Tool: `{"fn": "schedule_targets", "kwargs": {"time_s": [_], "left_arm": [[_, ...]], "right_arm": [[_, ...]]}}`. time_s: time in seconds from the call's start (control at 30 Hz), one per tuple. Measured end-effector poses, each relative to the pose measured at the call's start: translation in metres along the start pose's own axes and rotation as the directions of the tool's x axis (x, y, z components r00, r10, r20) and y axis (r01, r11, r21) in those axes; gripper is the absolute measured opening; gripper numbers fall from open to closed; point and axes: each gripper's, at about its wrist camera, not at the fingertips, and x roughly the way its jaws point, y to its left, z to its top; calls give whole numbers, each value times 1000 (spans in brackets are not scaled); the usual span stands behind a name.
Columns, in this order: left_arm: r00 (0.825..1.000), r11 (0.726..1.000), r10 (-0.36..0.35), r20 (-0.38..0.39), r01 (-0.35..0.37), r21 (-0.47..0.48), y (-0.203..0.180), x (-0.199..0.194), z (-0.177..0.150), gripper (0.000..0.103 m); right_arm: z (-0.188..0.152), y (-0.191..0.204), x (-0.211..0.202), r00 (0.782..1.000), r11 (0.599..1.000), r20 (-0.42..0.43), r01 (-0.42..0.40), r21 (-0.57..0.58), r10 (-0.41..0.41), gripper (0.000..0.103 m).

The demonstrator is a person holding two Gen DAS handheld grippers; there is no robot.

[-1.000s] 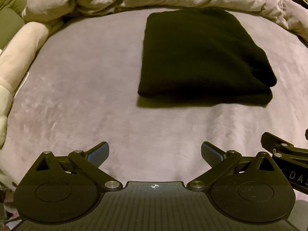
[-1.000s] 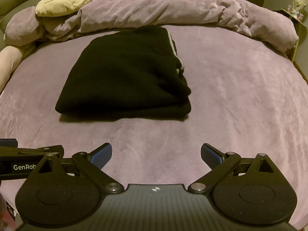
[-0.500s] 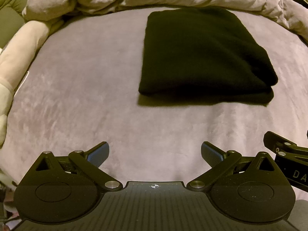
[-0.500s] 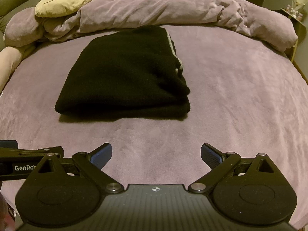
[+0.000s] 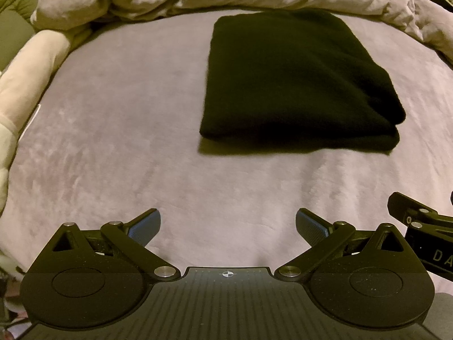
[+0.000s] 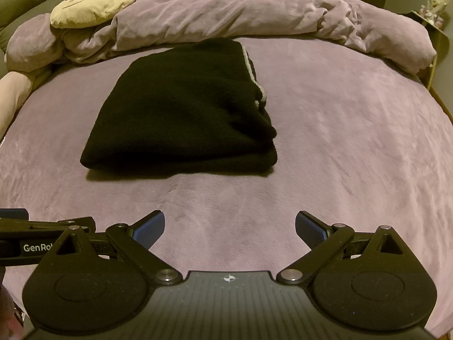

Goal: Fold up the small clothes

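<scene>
Black garment [image 5: 297,85] lies folded into a thick, neat rectangle on the mauve bedspread [image 5: 127,127], its layered edges and a thin grey trim showing on the right side. Left gripper [image 5: 228,225] and right gripper [image 6: 230,226] hover near it, fingers spread wide, grasping nothing.

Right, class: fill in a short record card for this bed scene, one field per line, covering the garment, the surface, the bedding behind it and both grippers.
garment: black folded garment, lying flat in layers, a grey trim showing on its right edge
surface: purple bedspread
behind garment: bunched duvet with a cream face cushion on it
left gripper: jaws open, holding nothing, short of the garment
right gripper: jaws open, holding nothing, short of the garment
</scene>
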Motion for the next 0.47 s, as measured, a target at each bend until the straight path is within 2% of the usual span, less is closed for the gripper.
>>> {"fn": "schedule_targets", "kwargs": {"time_s": [0.47], "left_arm": [[1000, 1000, -7, 3, 7, 2, -1, 0, -2, 103]], "right_arm": [[-1, -3, -1, 1000, 1000, -3, -7, 14, 7, 99]]}}
